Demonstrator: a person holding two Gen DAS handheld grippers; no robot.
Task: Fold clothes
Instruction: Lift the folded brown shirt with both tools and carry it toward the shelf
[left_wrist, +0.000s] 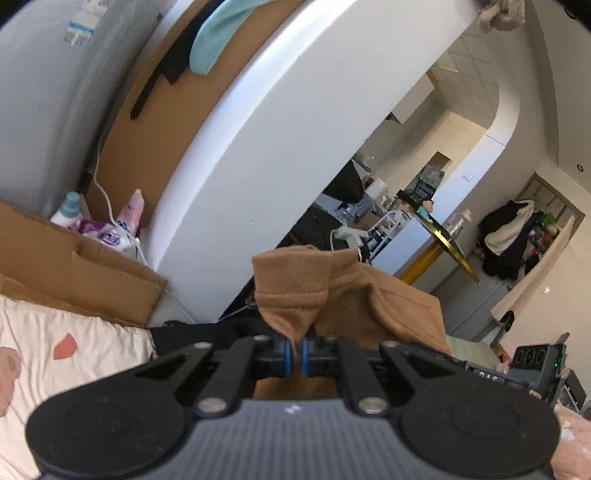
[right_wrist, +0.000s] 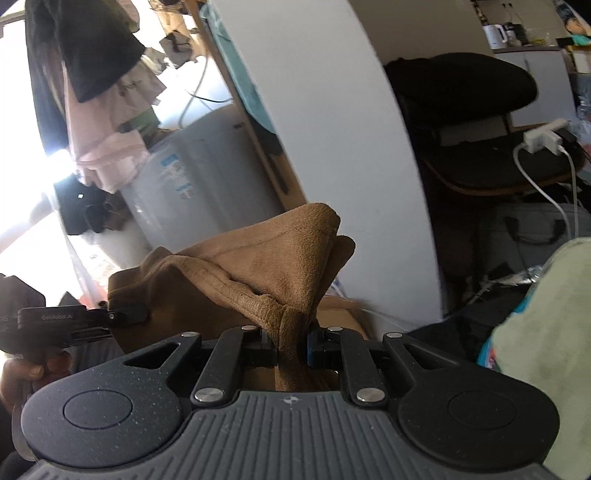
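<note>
A tan brown fleece garment (left_wrist: 347, 291) is held up in the air between both grippers. My left gripper (left_wrist: 294, 352) is shut on a hemmed edge of it. My right gripper (right_wrist: 291, 347) is shut on another bunched edge of the same garment (right_wrist: 266, 266). The left gripper also shows in the right wrist view (right_wrist: 125, 314) at the left, clamped on the far edge of the cloth, with the hand below it. The lower part of the garment hangs out of sight below the grippers.
A white curved pillar (left_wrist: 266, 122) stands close ahead. A cardboard box (left_wrist: 74, 266) and a patterned bedsheet (left_wrist: 74, 354) are at the left. A pale green cloth (right_wrist: 546, 332) is at the right. A dark chair (right_wrist: 480, 122) with a charger stands behind. Clothes hang at the upper left (right_wrist: 92, 74).
</note>
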